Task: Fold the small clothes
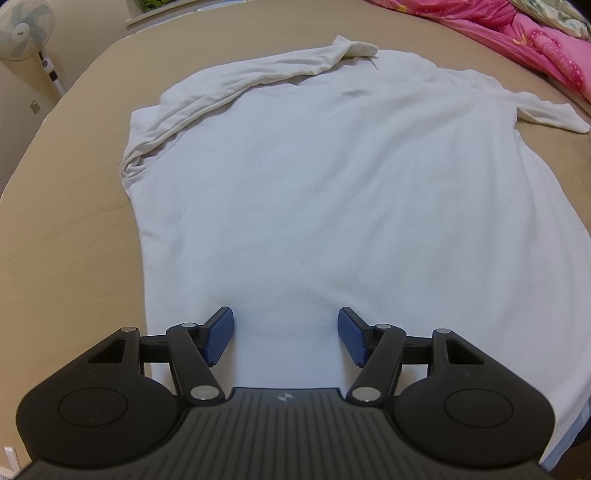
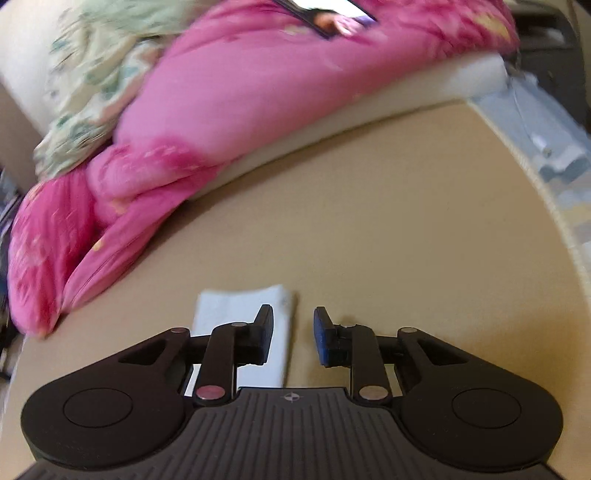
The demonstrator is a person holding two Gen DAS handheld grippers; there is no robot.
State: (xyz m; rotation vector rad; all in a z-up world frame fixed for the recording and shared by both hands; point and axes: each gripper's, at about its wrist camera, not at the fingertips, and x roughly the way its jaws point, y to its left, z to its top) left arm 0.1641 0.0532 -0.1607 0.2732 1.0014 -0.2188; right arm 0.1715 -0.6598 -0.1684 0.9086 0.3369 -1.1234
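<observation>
A white long-sleeved shirt (image 1: pixel 314 177) lies spread flat on the tan bed sheet (image 1: pixel 66 240). One sleeve (image 1: pixel 236 85) is folded across its upper left, and the other sleeve (image 1: pixel 546 114) sticks out to the right. My left gripper (image 1: pixel 285 317) hovers open over the shirt's near hem, nothing between its blue pads (image 1: pixel 219 336). In the right wrist view, my right gripper (image 2: pixel 293 314) has its jaws apart and empty. A white sleeve end (image 2: pixel 236 306) lies flat on the sheet under its left finger (image 2: pixel 264 332).
A pink quilt (image 2: pixel 221 110) with a floral green cover (image 2: pixel 92 74) is heaped along the far side of the bed, also seen as the quilt (image 1: pixel 535 40) at top right. A lit screen (image 2: pixel 328 14) rests on it. A standing fan (image 1: pixel 22 29) is beyond the bed's left edge.
</observation>
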